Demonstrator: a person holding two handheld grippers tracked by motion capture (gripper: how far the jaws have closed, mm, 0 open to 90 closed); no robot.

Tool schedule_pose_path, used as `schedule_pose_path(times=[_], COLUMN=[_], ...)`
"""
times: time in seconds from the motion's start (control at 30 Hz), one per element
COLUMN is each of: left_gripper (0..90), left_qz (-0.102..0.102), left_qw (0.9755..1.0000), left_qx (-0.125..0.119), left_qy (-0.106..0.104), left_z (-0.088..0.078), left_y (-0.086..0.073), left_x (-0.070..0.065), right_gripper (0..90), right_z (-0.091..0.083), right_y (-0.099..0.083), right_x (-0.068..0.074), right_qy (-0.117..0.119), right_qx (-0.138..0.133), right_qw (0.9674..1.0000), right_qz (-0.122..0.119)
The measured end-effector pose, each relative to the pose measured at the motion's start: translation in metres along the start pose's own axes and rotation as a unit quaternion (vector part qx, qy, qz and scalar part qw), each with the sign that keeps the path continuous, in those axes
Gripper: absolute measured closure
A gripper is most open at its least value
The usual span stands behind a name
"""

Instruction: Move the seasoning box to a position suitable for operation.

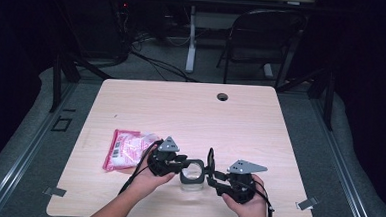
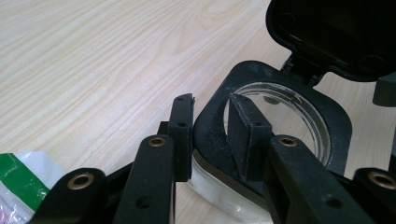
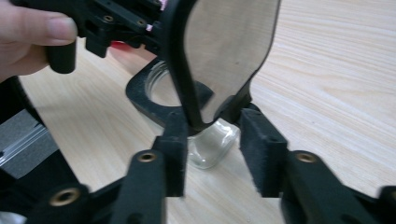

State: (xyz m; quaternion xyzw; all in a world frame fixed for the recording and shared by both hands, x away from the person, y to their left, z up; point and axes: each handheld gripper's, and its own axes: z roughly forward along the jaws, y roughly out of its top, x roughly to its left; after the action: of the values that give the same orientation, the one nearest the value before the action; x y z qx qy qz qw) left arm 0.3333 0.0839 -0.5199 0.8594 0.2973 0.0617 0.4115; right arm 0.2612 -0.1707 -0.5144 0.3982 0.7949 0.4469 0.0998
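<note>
Jaws of the left gripper point(image 2: 211, 135) pinch the black rim of a clear glass jar point(image 2: 280, 126): one pad sits outside the rim's corner, the other reaches inside the opening, and both press on the frame between them. In the high view the same gripper point(image 1: 180, 164) meets the jar point(image 1: 192, 172) from its left side, held by the person's left hand point(image 1: 147, 178).

On the far side of the jar from those jaws, a black hinged lid point(image 2: 334, 35) stands swung up and open, attached at the rim's back edge. Seen from the right gripper view, that lid point(image 3: 224, 51) rises just ahead of the right gripper point(image 3: 212, 151), and its lower hinge end sits between the two pads. The left pad lies against the lid's edge; the right pad seems to stand a little off it, though the angle makes that hard to judge, so I cannot tell whether the lid is truly clamped. These jaws are partly spread. The right hand point(image 1: 248, 204) holds this gripper point(image 1: 212, 175) to the right of the jar.

Below the right jaws, the jar's glass corner point(image 3: 210, 149) rests on the wooden table point(image 1: 190, 113).

Behind the left gripper, near the left hand, lies a pink and white packet point(image 1: 126, 149) flat on the table, well apart from the jar. Its corner, green and white, shows beside the left jaws point(image 2: 23, 179).
</note>
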Motion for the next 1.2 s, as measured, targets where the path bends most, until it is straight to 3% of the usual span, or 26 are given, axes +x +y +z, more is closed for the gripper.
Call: schedule_pose_path(times=[0.07, 0.1, 0.27, 0.73, 0.83, 1.07, 1.2], left_gripper=[71.8, 71.8, 71.6, 69.6, 68.9, 67.5, 64.5], left_qz=[-0.001, -0.001, -0.003, -0.018, -0.021, -0.036, -0.039], left_qw=[1.0000, 1.0000, 1.0000, 0.9998, 0.9996, 0.9990, 0.9987], left_qx=[0.000, -0.001, -0.001, -0.010, -0.016, -0.026, -0.034], left_qy=[0.008, 0.000, 0.000, -0.001, 0.007, -0.005, 0.008], left_z=[0.000, 0.000, -0.001, -0.007, -0.009, -0.014, -0.018], left_y=[0.000, 0.000, -0.001, -0.006, -0.009, -0.015, -0.020], left_x=[-0.001, 0.000, 0.000, 0.001, 0.000, 0.000, -0.002], right_gripper=[69.3, 70.1, 74.6, 78.8, 79.3, 81.2, 81.9], right_z=[0.000, 0.000, 0.000, 0.003, 0.005, 0.012, 0.018], right_y=[0.000, 0.000, 0.001, 0.004, 0.006, 0.011, 0.015], right_x=[0.000, 0.000, 0.001, -0.005, -0.008, -0.018, -0.021], right_qy=[0.004, 0.006, 0.011, 0.000, -0.002, 0.003, 0.007], right_qx=[-0.001, 0.001, -0.002, -0.010, -0.019, -0.030, -0.034], right_qw=[1.0000, 1.0000, 0.9999, 0.9999, 0.9997, 0.9988, 0.9983], right_qz=[-0.002, -0.001, 0.000, 0.008, 0.016, 0.039, 0.047])
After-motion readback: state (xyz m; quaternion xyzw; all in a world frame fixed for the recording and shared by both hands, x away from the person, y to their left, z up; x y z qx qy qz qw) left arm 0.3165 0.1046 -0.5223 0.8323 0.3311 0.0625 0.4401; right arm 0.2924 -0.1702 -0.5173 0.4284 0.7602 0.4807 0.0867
